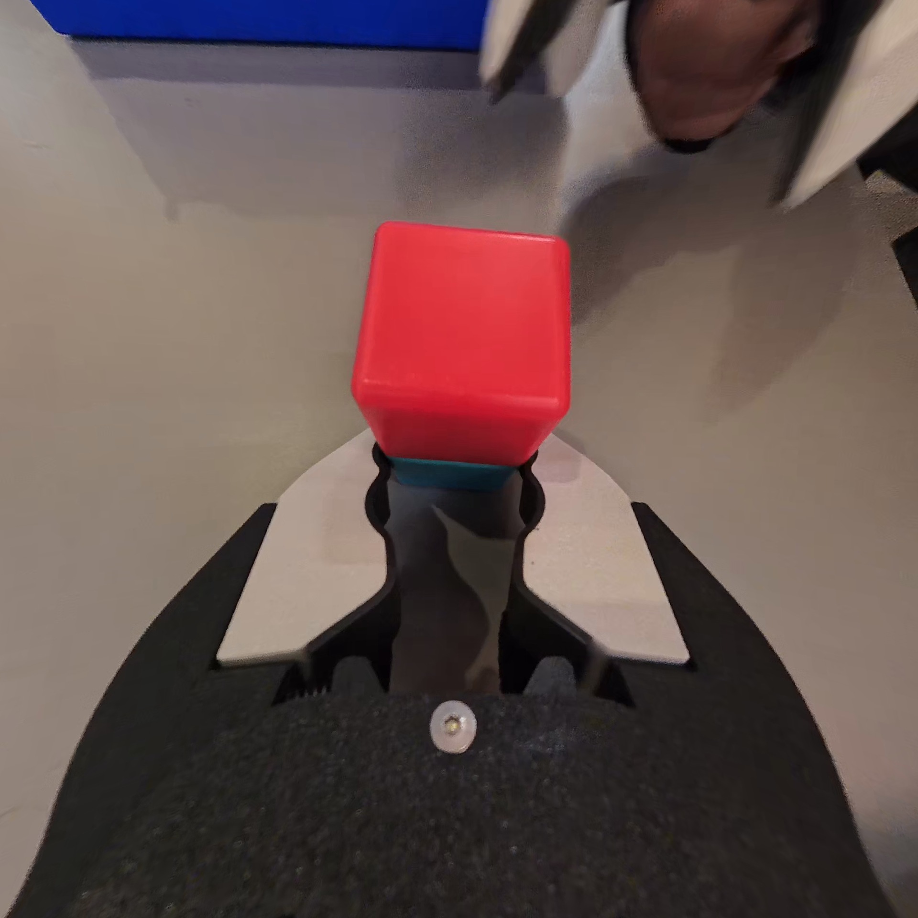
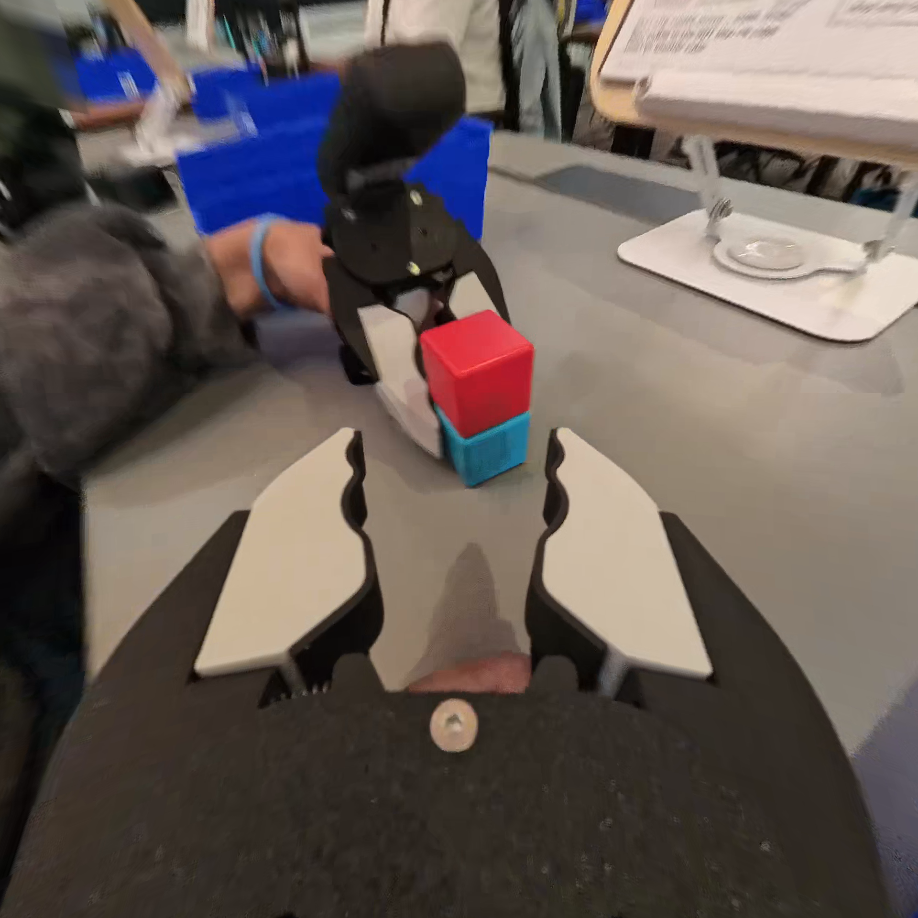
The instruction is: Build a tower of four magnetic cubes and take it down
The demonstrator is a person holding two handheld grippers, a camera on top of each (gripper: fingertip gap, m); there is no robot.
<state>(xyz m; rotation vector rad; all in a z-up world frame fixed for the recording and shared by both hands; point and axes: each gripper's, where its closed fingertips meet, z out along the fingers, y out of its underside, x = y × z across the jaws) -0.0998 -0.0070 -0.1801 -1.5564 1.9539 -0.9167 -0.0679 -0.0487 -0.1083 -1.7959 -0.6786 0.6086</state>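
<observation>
Right gripper is seen nearest in its own view, jaws spread wide with nothing held between them, hovering just short of the little two-cube stack. A blue cube is sat on the grey table, and a red cube is stacked squarely on top of it, slightly twisted. Left gripper is pinched on the blue cube down low, one finger on each side, so the red cube is seen filling the middle of the left wrist view. Only a thin blue strip is visible under it there. Behind the stack, a hand with a blue wristband is seen on the left gripper's handle. Farther back from the stack, a blue box is standing, and off to the right of it a white stand base is resting on the table.
</observation>
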